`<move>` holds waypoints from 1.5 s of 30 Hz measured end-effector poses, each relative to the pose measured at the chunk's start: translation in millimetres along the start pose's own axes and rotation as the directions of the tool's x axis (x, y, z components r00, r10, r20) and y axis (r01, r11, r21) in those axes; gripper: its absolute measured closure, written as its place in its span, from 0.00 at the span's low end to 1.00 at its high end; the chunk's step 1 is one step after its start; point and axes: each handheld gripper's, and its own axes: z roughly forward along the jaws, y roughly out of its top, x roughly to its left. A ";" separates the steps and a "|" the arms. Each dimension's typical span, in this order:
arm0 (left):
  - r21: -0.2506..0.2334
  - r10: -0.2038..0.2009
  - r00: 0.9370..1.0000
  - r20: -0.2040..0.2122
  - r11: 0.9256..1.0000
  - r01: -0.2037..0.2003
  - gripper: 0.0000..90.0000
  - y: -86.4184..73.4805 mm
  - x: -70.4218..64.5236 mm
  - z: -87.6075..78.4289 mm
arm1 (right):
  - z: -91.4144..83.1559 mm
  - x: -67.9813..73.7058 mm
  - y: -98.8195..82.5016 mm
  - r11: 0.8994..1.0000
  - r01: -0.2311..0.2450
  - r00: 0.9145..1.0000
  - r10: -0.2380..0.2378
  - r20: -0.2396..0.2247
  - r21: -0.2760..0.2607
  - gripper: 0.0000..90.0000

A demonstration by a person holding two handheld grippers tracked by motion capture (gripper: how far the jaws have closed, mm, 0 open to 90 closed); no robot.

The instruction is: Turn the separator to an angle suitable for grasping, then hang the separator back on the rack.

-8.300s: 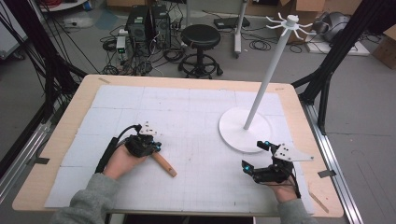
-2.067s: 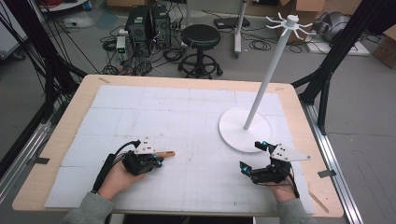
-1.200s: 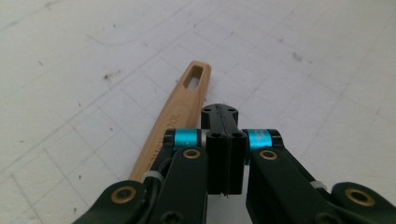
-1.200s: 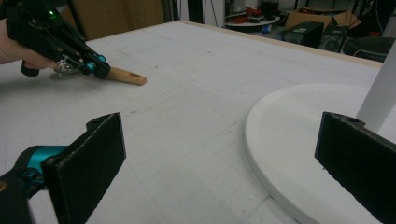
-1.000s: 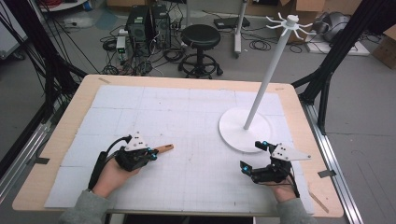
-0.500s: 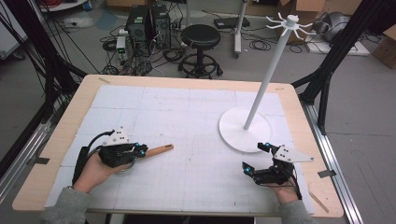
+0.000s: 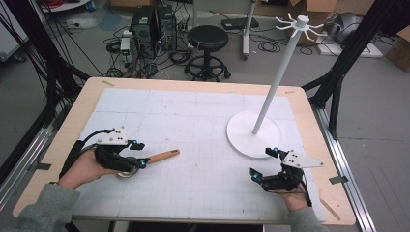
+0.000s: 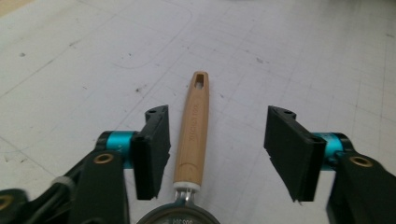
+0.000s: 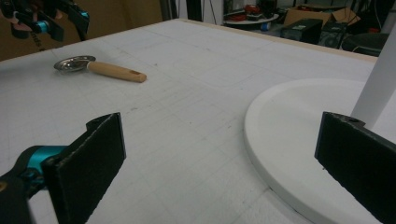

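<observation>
Left gripper view: left gripper jaws just opening, spoon loose between; light, rigid, best taken mid wooden handle. Right gripper open, empty.

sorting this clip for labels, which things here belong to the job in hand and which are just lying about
In the job:
- wooden-handled scoop, flat on the mat
- left gripper, open, its jaws just opening with the handle lying between them
- white hook stand, likely where it hangs

Just about:
- right gripper, open, idle by the stand's base
- stool
- computer towers
</observation>
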 end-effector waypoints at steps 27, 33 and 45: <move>0.172 0.036 0.996 0.082 0.984 -0.050 0.24 22.8 16.9 18.6 | 3.2 1.3 1.4 1.000 0.007 1.000 -0.007 -0.012 -0.003 0.01; 0.207 0.029 0.995 0.094 0.977 -0.048 0.25 23.7 21.4 27.8 | 1.0 0.9 1.2 1.000 0.001 1.000 -0.001 -0.012 -0.006 0.01; 0.261 0.030 0.995 0.099 0.964 -0.055 0.31 18.1 28.9 39.3 | 1.5 0.0 0.6 1.000 0.006 1.000 -0.007 -0.010 -0.005 0.01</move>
